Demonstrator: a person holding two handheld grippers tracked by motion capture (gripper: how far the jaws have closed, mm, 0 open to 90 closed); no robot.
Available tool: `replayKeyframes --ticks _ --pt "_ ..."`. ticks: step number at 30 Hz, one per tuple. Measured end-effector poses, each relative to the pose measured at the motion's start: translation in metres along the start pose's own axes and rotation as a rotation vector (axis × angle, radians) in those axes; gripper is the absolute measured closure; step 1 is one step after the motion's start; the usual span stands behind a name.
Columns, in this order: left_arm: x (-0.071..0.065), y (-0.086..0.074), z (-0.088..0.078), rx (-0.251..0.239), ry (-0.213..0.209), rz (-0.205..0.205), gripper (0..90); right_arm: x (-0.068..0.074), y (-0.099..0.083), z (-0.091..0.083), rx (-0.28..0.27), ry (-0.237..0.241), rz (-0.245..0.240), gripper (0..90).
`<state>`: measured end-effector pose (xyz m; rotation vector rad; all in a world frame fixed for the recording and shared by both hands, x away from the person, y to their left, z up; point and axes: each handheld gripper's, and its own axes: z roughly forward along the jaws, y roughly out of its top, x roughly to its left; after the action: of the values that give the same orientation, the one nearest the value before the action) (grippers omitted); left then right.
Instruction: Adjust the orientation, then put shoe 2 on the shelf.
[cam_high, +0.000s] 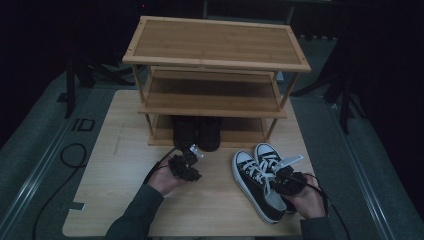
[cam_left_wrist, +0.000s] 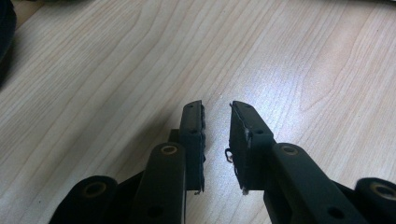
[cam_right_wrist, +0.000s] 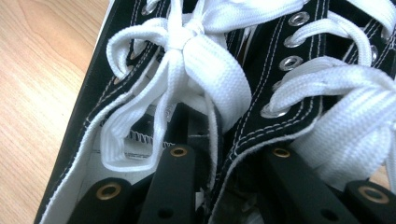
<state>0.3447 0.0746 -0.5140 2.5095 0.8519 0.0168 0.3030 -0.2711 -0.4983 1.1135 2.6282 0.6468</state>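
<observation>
Pinching canvas sneakers | right hand-held gripper | woven white laces

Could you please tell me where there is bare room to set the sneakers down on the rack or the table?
The rack's top shelf and middle shelf are bare. The bottom shelf is free right of the black shoes. The table is open left of the left tongs. It is crowded around the sneakers and right tongs.

Sneakers: black canvas, white woven laces, metal eyelets. Table: pale smooth wood grain. Rack: bamboo-like wood.
</observation>
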Motion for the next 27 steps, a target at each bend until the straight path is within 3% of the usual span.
replayKeyframes --ticks 5,27 --pt "0.002 0.0 -0.003 0.013 0.006 0.017 75.4 -0.004 -0.002 -0.001 -0.006 0.014 -0.031 80.9" --pt "0.012 -0.01 -0.014 -0.007 0.027 -0.024 75.2 -0.023 0.012 -0.004 0.032 0.083 -0.201 84.3"
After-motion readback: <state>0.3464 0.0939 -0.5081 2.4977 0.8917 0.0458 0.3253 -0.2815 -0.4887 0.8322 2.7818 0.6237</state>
